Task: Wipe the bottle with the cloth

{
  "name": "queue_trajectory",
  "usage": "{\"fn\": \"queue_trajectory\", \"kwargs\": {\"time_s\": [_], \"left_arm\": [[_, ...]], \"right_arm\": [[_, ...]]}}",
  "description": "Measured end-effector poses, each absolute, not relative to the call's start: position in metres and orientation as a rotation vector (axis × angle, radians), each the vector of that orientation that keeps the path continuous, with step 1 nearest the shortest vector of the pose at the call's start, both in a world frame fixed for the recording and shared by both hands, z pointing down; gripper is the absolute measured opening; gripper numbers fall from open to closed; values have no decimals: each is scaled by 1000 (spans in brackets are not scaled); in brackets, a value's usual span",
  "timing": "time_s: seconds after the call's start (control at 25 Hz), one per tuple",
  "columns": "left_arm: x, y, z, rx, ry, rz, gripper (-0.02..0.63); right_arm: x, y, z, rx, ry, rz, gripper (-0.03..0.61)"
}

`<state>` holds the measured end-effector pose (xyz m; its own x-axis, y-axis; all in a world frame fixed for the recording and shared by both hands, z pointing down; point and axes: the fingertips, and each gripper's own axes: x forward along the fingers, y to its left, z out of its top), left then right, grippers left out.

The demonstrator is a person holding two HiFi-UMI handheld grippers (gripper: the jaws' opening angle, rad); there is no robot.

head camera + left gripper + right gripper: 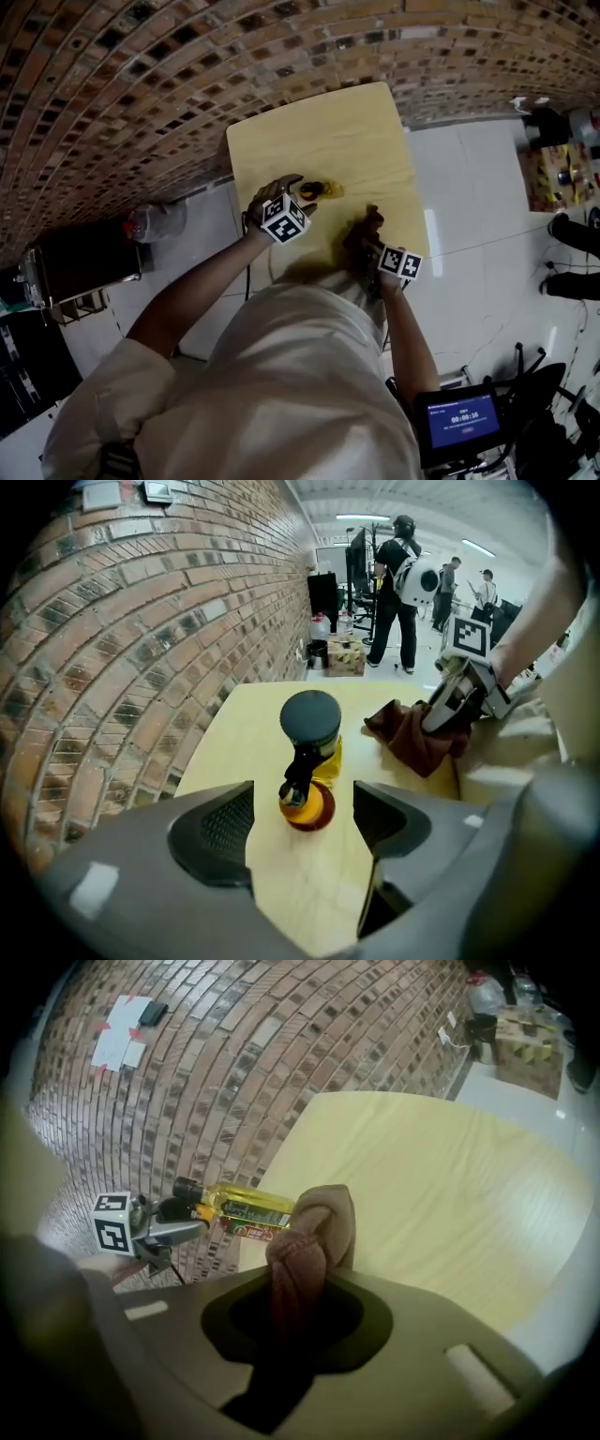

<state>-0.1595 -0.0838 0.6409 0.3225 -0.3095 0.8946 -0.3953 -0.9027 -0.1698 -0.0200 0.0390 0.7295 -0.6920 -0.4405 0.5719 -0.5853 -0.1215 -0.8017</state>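
A brick wall runs along the far edge of a pale yellow counter, with white tiled floor around it. The bottle of yellow oil, dark-capped, looks to me to stand upright on the counter close to the wall. My left tool hangs over the bottle from above. Its jaws are spread wide on either side of the bottle, and neither pad touches it. To the right of the bottle and clear of it, my right tool is clamped on the brown cloth. The cloth bunches up out of the jaws, and in the right gripper view it covers the bottle's lower end. The left tool's marker cube sits level with the bottle's cap in that view. Far beyond the bottle, down the room, people stand near a cardboard box on the floor. Sheets of paper are stuck on the wall high above the bottle. A small blue screen glows on the near side, well away from the bottle.
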Motion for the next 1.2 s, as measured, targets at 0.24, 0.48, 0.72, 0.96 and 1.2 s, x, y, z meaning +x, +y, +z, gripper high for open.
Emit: {"fn": "queue_trajectory", "kwargs": {"time_s": [0.24, 0.48, 0.72, 0.96, 1.2], "left_arm": [[-152, -79, 662, 2469, -407, 1663, 297], [-153, -88, 665, 2465, -345, 1678, 192], [-160, -90, 668, 2389, -471, 1621, 175], [-161, -86, 665, 2194, -689, 1418, 172], [-162, -82, 668, 2033, -853, 1276, 173]], "right_arm": [[-31, 35, 709, 1153, -2030, 1897, 63], [-26, 33, 684, 1154, -2056, 1838, 63], [-8, 46, 664, 1185, -2075, 1723, 63], [1, 47, 650, 1225, -2112, 1565, 63], [-21, 21, 633, 1218, -2208, 1423, 63]]}}
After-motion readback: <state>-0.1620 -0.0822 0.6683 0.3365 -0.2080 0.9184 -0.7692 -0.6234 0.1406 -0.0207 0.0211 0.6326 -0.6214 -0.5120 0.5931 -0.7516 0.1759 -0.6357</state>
